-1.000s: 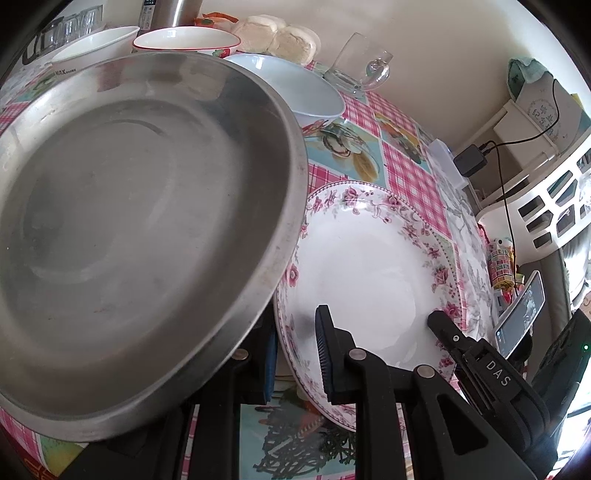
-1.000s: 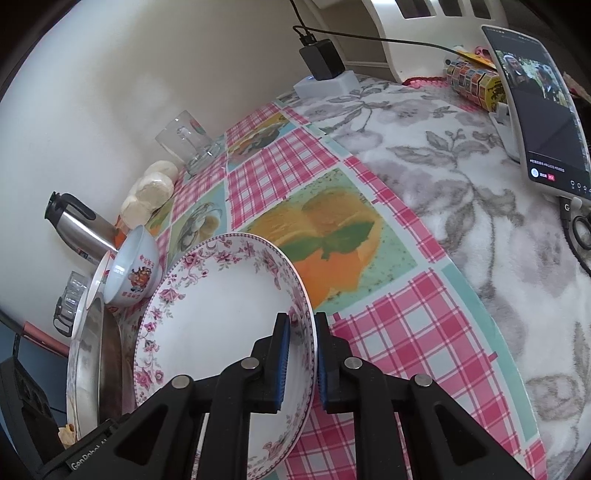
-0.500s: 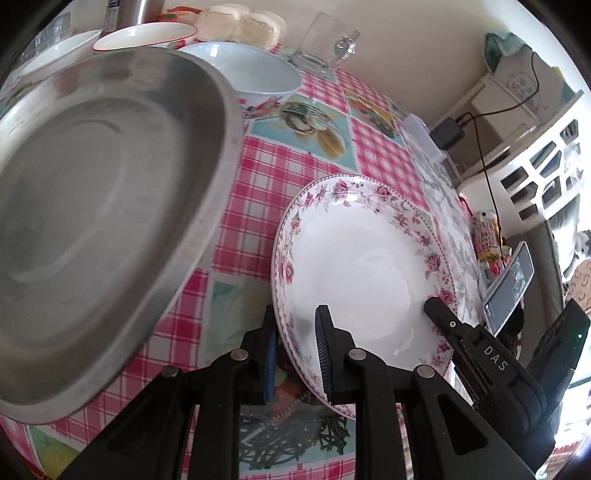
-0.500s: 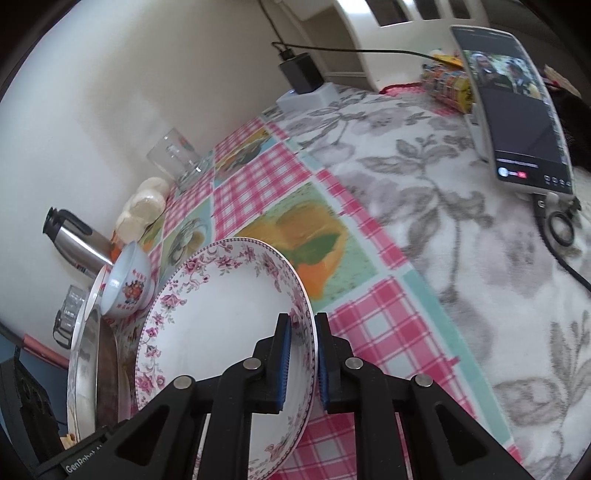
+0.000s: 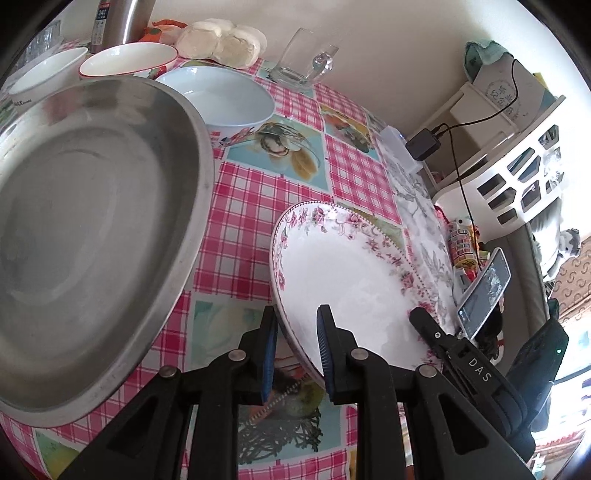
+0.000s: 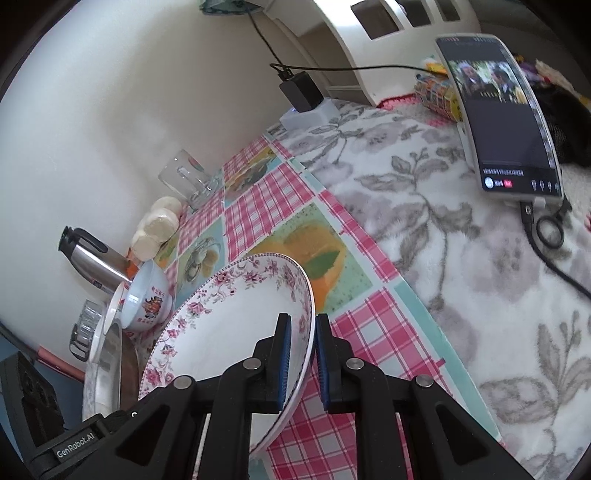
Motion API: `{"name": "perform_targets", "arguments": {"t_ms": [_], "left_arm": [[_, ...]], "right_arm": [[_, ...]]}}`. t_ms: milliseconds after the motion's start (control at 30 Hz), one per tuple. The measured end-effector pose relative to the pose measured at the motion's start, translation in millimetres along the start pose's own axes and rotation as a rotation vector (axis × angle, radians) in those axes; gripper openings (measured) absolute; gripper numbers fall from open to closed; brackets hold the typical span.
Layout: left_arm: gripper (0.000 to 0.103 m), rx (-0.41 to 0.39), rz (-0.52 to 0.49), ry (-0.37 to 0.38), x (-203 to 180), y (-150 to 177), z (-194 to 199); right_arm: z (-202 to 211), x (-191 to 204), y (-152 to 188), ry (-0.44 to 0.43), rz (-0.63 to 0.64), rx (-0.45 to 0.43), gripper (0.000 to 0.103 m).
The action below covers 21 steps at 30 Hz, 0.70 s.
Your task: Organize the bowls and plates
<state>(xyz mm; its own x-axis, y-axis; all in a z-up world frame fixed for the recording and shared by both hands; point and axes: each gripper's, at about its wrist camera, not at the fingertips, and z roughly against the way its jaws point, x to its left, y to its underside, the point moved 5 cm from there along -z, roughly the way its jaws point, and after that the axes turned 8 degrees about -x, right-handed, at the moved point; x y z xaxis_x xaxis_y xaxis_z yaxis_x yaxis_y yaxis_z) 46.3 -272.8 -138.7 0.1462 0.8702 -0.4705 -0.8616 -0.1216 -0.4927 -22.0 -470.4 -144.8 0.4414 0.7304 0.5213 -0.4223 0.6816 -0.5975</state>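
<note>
Right wrist view: right gripper [image 6: 300,363] pinches the floral plate [image 6: 236,317] rim; left gripper [image 5: 295,350] straddles the opposite edge, gapped. Slip risk ahead, onto the steel pan [image 5: 88,236].

Two plates [image 5: 343,269], three bowls [image 5: 221,96], one glass [image 5: 303,59].

White letters "DAS" stand on the black right gripper [image 5: 424,321] body, seen in the left wrist view. "GenRobot.AI" is printed on the black left gripper [image 6: 74,448] body, at the lower left of the right wrist view. The label on the steel flask [image 5: 122,22] is too small to read, as is the phone [image 6: 502,122] screen's text.
</note>
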Motion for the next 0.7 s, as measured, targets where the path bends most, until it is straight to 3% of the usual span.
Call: {"name": "perform_targets", "arguments": {"t_ms": [333,700], "left_arm": [[0.023,-0.031,-0.016,0.046,-10.4,-10.3,13.7],[0.022,-0.165,-0.047,0.135,-25.5,-42.7,68.3]], "right_arm": [[15.9,9.5,-9.4,-0.008,0.010,-0.053,0.014],[69.2,64.2,-44.5,-0.082,0.056,-0.240,0.015]]}}
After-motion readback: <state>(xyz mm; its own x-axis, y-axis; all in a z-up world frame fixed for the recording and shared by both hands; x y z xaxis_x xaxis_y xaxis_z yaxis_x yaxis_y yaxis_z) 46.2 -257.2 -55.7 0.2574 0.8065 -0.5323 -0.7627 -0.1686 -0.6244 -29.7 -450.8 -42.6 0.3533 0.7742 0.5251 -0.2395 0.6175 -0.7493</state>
